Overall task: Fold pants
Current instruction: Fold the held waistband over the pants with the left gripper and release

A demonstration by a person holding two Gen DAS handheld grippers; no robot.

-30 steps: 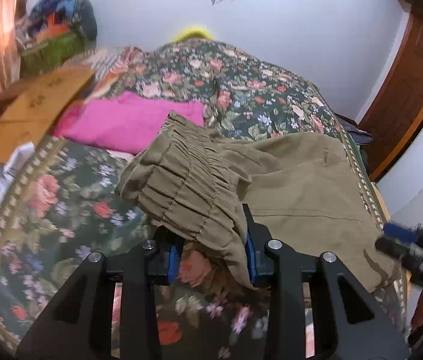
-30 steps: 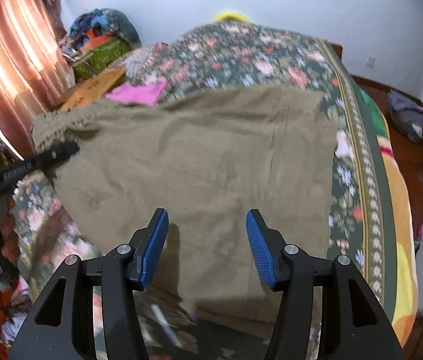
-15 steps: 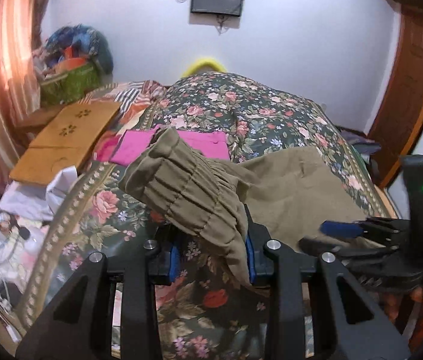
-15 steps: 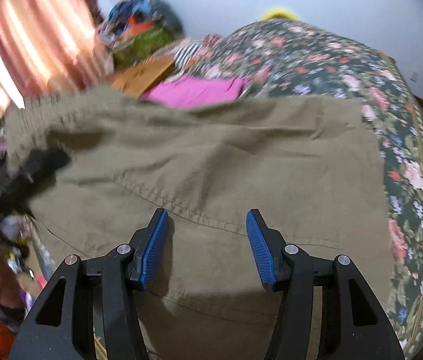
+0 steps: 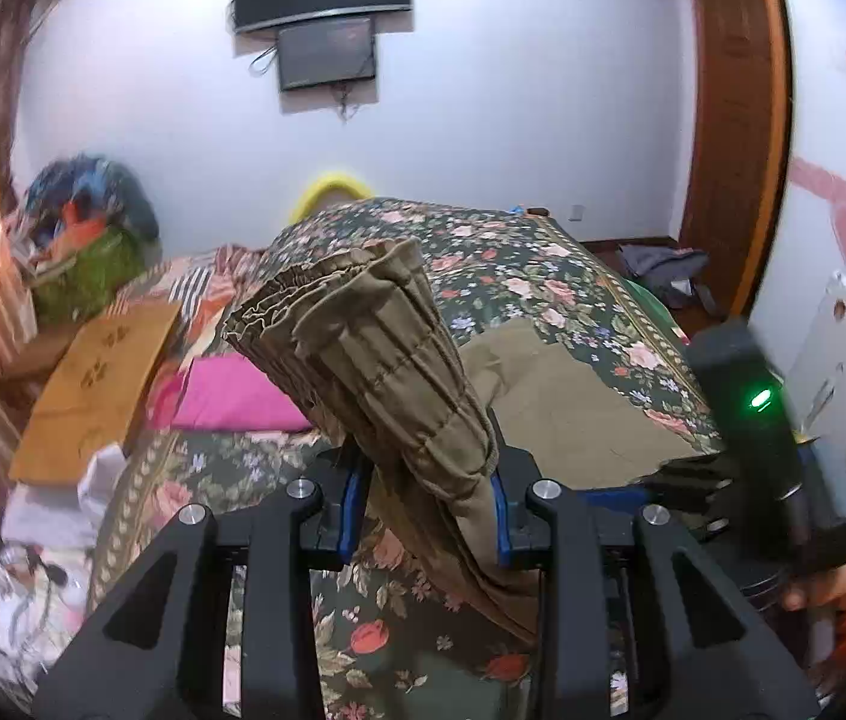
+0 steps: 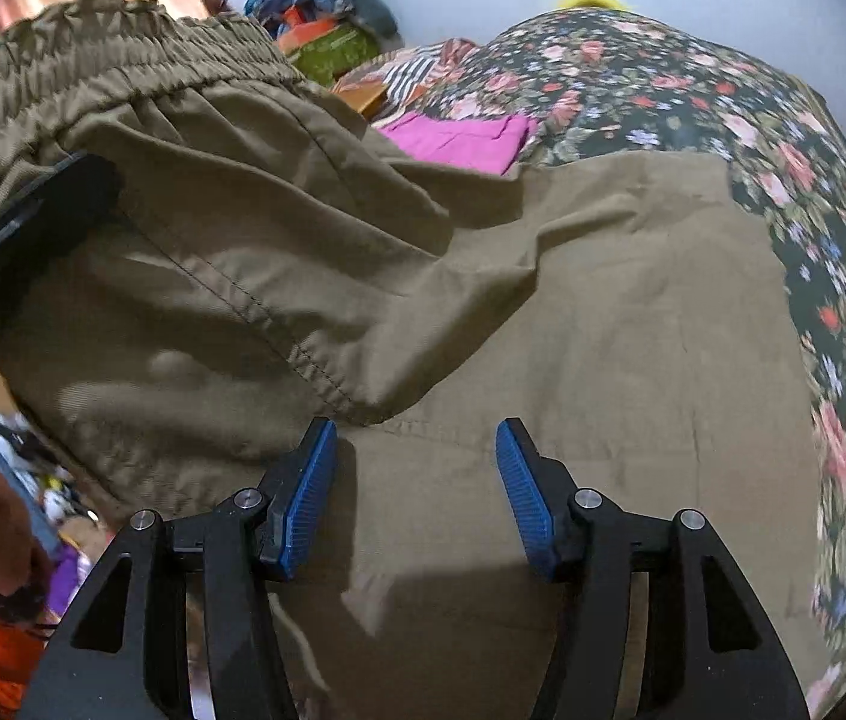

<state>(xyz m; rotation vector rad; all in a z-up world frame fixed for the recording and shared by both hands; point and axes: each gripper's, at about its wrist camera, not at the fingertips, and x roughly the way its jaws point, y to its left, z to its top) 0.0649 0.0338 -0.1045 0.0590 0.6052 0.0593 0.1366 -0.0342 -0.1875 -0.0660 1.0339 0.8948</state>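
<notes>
The olive-green pants lie on the floral bedspread. My left gripper is shut on their gathered elastic waistband and holds it lifted above the bed; the rest of the pants stays flat to the right. My right gripper is open, its blue pads close over the pants fabric near a seam, gripping nothing. In the right wrist view the lifted waistband rises at upper left with the left gripper clamped on it.
A folded pink cloth lies on the bed behind the pants. A wooden board and a pile of bags sit at the left. A door and clothes on the floor are at the right.
My left gripper has raised the waistband higher and tilted up toward the wall. My right gripper has moved closer over the pants, staying open.
</notes>
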